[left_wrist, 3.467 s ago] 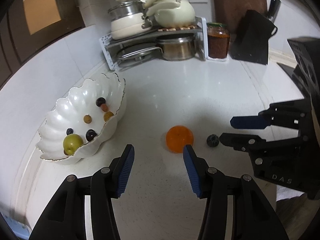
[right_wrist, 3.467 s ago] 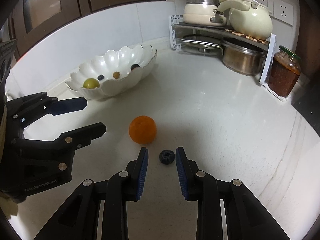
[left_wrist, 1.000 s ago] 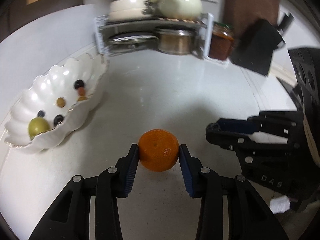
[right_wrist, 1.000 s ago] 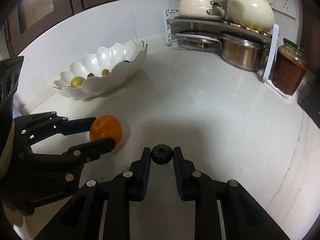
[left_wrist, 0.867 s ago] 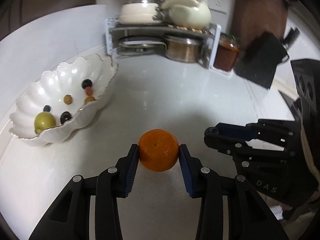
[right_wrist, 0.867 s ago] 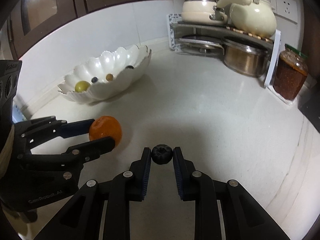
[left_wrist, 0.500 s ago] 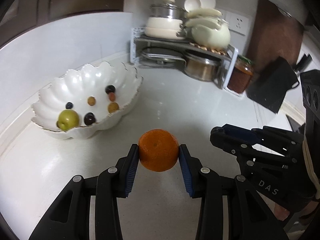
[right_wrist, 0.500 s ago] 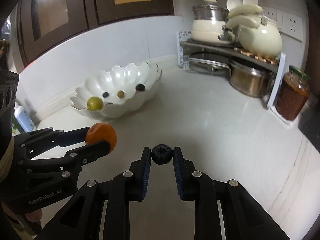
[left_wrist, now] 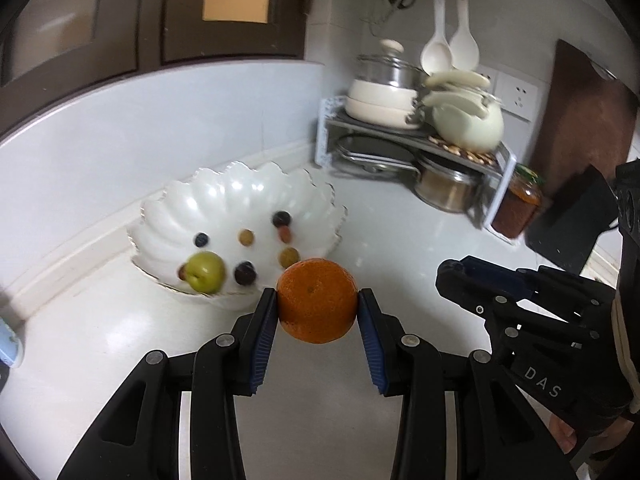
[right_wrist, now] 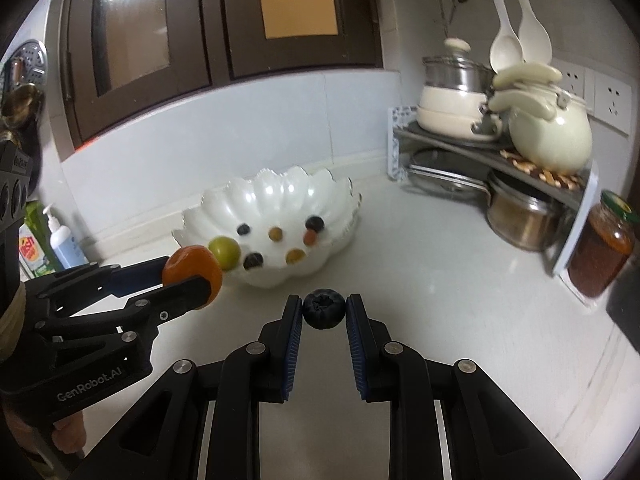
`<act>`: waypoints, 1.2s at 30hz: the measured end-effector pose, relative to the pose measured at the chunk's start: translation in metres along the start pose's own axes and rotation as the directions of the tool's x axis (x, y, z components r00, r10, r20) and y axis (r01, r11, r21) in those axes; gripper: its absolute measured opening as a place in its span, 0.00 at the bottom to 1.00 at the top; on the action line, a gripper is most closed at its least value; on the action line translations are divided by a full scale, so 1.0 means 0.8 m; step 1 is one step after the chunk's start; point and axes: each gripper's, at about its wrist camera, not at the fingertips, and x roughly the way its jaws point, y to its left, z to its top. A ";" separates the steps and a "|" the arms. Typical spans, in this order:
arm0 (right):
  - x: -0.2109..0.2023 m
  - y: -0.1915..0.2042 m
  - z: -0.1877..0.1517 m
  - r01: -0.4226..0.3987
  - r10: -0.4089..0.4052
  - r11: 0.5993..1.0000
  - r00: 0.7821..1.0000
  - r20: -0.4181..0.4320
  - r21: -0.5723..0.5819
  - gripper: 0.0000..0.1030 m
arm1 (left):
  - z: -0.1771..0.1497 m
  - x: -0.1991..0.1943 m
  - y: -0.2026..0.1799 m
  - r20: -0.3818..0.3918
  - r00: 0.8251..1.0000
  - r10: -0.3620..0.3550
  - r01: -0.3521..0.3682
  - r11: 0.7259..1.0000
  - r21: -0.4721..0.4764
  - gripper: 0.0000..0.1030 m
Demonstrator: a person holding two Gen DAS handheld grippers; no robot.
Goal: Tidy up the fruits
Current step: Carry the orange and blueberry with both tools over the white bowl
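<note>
My left tongs (left_wrist: 317, 307) clamped on orange (left_wrist: 317, 301), near scalloped bowl (left_wrist: 224, 200), off bench (left_wrist: 400, 248). My right tongs (right_wrist: 323, 313) clamped on blueberry (right_wrist: 323, 307), short of bowl. Risk: blueberry pinched at pad tips, may slip, roll across bench; early release misses bowl rim.

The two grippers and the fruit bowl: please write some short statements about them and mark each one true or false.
1. The left gripper holds an orange between its jaws. True.
2. The right gripper holds nothing. False: its jaws are shut on a blueberry.
3. The white scalloped bowl holds a green fruit and several small fruits. True.
4. The orange lies in the bowl. False: it is in the left gripper, in front of the bowl.
</note>
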 end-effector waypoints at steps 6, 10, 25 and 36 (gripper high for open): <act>0.002 0.009 0.020 -0.018 0.019 1.000 0.999 0.034 -0.020 0.23 | 0.017 -0.011 0.013 0.040 0.998 0.052 -0.051 0.999 -0.016 0.39; 0.010 0.015 0.038 -0.043 0.044 0.999 0.998 0.044 -0.028 0.23 | 0.028 -0.014 0.022 0.058 0.996 0.065 -0.063 0.998 -0.023 0.39; 0.072 0.026 0.095 -0.087 0.087 0.995 0.996 -0.005 -0.056 0.23 | 0.072 0.020 0.067 0.033 0.991 0.132 -0.130 0.990 -0.047 0.39; 0.132 0.037 0.130 -0.087 0.079 0.992 0.994 -0.077 -0.095 0.23 | 0.099 0.060 0.101 -0.026 0.988 0.150 -0.152 0.985 -0.081 0.39</act>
